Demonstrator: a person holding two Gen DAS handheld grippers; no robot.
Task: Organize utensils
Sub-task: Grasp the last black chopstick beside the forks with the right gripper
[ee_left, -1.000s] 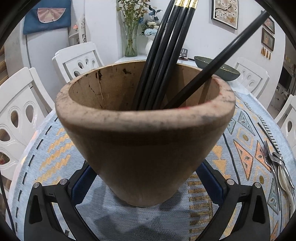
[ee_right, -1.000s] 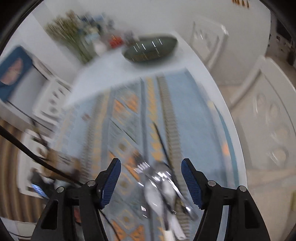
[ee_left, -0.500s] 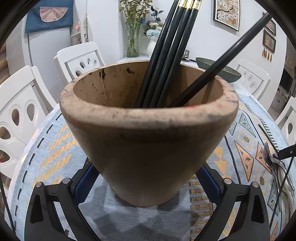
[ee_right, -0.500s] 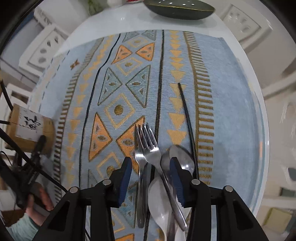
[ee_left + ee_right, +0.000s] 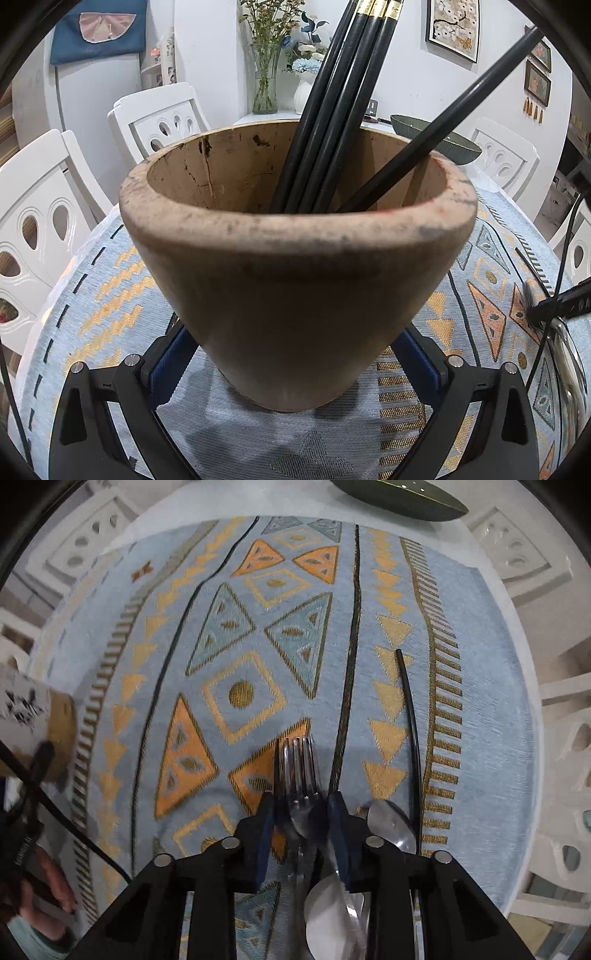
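Note:
A wooden utensil holder (image 5: 295,277) fills the left wrist view, with my left gripper (image 5: 291,369) shut on its lower part, blue pads on both sides. Several black chopsticks (image 5: 332,110) stand in it. In the right wrist view my right gripper (image 5: 301,801) points steeply down at the patterned cloth. Its jaws have just been closing, and the pads now press on the necks of two stacked steel forks (image 5: 297,760). Steel spoons (image 5: 388,823) lie just right of the pads, and one black chopstick (image 5: 410,731) lies beyond them. The holder (image 5: 37,716) shows at the far left.
A blue and orange tablecloth (image 5: 240,627) covers the round table. A dark bowl (image 5: 436,140) sits at the far edge, near a glass vase (image 5: 264,81). White chairs (image 5: 159,118) ring the table. A person's hand (image 5: 48,886) shows at the lower left.
The right gripper has come down over the forks and its jaws have narrowed from wide apart to pressing on them. The left gripper and holder have kept still.

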